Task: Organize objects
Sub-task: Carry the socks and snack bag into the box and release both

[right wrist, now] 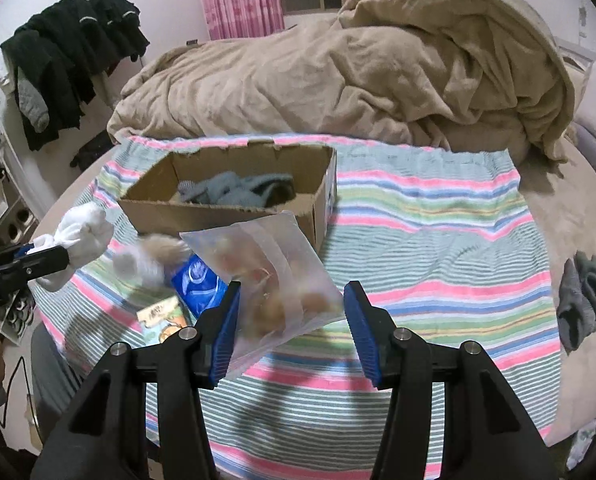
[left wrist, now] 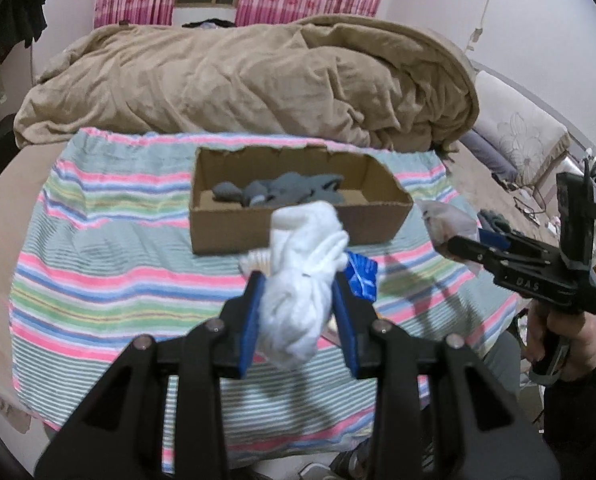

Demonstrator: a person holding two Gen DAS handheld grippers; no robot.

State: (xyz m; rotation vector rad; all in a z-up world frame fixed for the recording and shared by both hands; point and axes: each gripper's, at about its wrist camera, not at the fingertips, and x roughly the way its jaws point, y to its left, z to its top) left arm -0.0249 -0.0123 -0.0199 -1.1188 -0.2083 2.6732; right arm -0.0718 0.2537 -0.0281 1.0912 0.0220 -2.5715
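My left gripper (left wrist: 298, 320) is shut on a white rolled sock bundle (left wrist: 304, 276) and holds it above the striped cloth, in front of the cardboard box (left wrist: 298, 228). The box holds grey socks (left wrist: 282, 190). In the right wrist view the same white bundle (right wrist: 82, 236) hangs at the far left. My right gripper (right wrist: 294, 328) is open, and a clear plastic bag (right wrist: 270, 272) of tan items leans against its left finger, blurred. In the left wrist view the right gripper (left wrist: 462, 246) is at the right with the bag (left wrist: 446, 220).
A blue packet (right wrist: 198, 284), a fluffy white and tan item (right wrist: 150, 260) and a printed card (right wrist: 162, 320) lie on the striped cloth (right wrist: 418, 240). A grey sock pair (right wrist: 582, 300) lies at the right. A brown duvet (left wrist: 258, 76) is heaped behind the box.
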